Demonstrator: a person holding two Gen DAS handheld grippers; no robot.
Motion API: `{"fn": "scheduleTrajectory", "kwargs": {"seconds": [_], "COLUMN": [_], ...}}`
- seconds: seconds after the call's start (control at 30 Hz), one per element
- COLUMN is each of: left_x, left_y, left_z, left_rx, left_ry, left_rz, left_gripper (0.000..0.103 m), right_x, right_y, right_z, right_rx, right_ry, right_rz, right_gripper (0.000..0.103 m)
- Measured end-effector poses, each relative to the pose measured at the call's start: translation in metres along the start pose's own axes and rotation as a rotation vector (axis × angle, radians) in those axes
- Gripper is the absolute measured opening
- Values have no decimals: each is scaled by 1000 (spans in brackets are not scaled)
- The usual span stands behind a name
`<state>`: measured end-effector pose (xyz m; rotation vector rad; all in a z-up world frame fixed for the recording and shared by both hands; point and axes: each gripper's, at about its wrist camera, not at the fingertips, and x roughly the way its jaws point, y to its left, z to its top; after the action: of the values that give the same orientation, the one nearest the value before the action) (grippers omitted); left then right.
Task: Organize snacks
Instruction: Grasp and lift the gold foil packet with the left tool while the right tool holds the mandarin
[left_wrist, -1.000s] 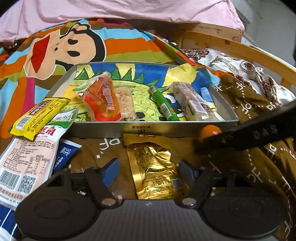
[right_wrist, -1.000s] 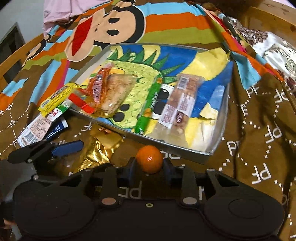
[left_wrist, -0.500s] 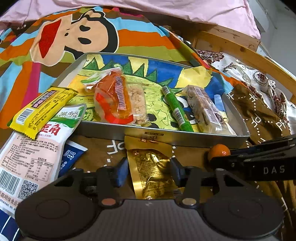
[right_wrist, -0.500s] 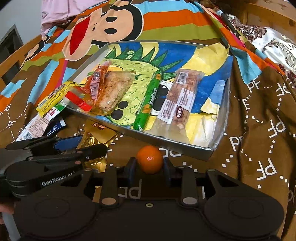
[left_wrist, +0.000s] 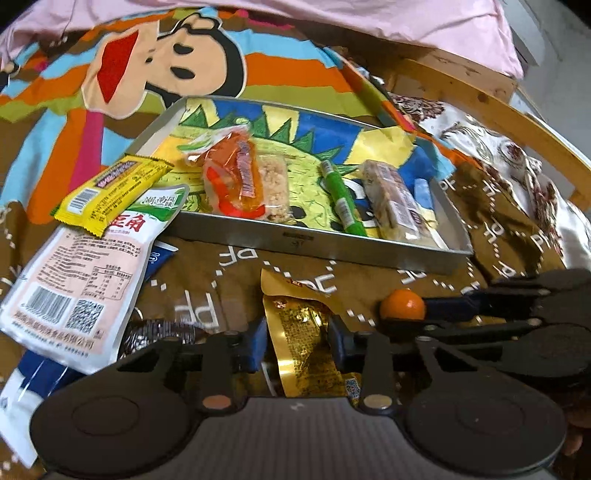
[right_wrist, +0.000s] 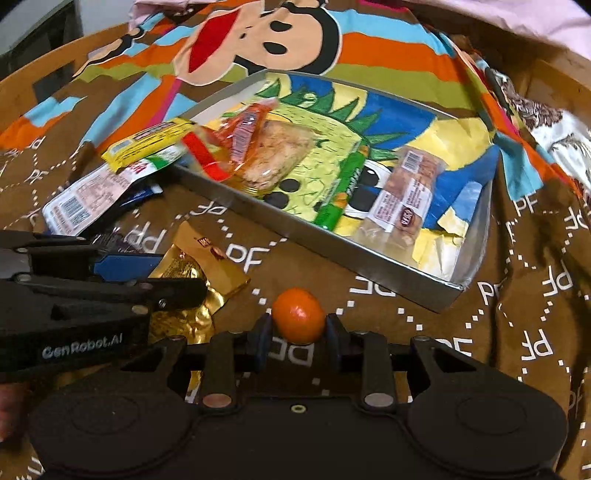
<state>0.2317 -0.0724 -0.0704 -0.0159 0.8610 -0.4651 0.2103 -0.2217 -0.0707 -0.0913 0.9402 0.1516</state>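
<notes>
A metal tray (left_wrist: 295, 236) (right_wrist: 369, 266) lined with a dinosaur picture holds an orange packet (left_wrist: 236, 177), a green stick (left_wrist: 341, 203) and a nut bar (left_wrist: 395, 201). My left gripper (left_wrist: 297, 341) is shut on a gold packet (left_wrist: 306, 339) in front of the tray; it also shows in the right wrist view (right_wrist: 199, 273). My right gripper (right_wrist: 297, 332) is shut on a small orange (right_wrist: 298, 314), just right of the gold packet, in front of the tray. The orange shows in the left wrist view (left_wrist: 402, 304).
A yellow bar (left_wrist: 110, 194), a pink-and-green pouch (left_wrist: 85, 273) and blue packets (left_wrist: 159, 258) lie left of the tray on a brown printed blanket (right_wrist: 517, 295). A wooden bed rail (left_wrist: 498, 110) runs at the right. A pink pillow (left_wrist: 332, 18) lies behind.
My left gripper has closed on the gold packet and drawn it back from the tray. The right gripper, holding the orange, has stayed close beside it.
</notes>
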Motion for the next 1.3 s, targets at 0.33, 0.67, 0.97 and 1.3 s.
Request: {"fn": "scheduleTrajectory", "kwargs": {"seconds": [0.33, 0.67, 0.97, 1.3], "left_x": [-5, 16, 3, -22], "left_y": [4, 5, 4, -14], "left_z": [-6, -6, -3, -9], "left_rx": [-33, -25, -10, 97], "left_ry": [17, 60, 27, -41], "left_rz": [-6, -6, -7, 15], "left_gripper": [42, 49, 36, 25], "right_x": [-4, 10, -4, -27], "right_y": [2, -6, -7, -5], "right_z": [-4, 2, -2, -6], "right_rx": [-3, 14, 8, 13], "right_ry": [0, -15, -37, -98], "right_rz": [1, 9, -8, -29], "right_gripper": [33, 32, 31, 31]}}
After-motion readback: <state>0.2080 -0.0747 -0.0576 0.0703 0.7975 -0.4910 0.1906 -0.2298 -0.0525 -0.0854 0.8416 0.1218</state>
